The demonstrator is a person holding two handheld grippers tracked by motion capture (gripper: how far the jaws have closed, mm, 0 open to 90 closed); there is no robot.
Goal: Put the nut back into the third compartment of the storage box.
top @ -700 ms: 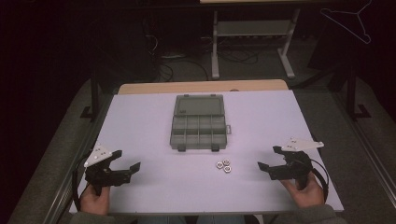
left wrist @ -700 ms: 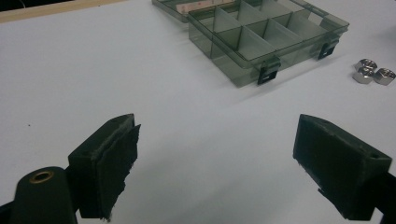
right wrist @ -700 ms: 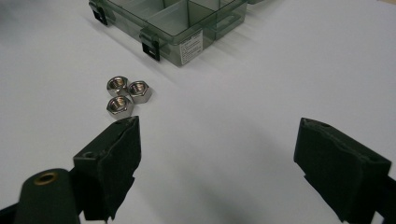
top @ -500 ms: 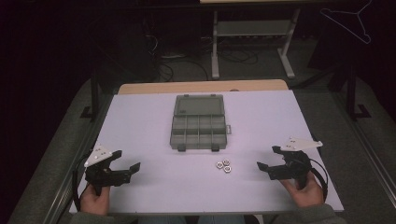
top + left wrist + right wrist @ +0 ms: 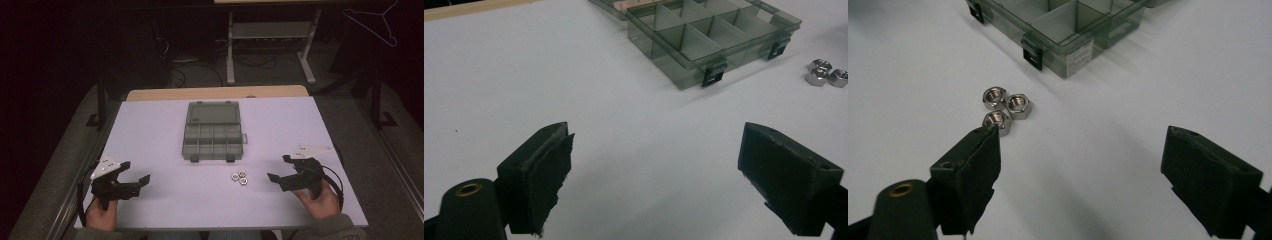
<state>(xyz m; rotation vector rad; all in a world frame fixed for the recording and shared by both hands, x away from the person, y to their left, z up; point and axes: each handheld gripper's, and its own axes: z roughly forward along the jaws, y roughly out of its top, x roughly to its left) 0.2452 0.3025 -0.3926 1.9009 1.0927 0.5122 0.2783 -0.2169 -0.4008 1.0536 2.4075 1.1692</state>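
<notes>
High view shows us our left gripper (image 5: 135,172) and right gripper (image 5: 278,168) at the near edge of the white table (image 5: 150,130), jaws spread wide with nothing between them. Just beyond, between our grippers and nearer the right one, three metal nuts (image 5: 239,176) lie touching in a cluster. Farther off sits the open compartment box (image 5: 213,141), its lid (image 5: 212,113) folded back.

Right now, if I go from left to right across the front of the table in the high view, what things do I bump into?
Left gripper → three nuts → right gripper.
</notes>
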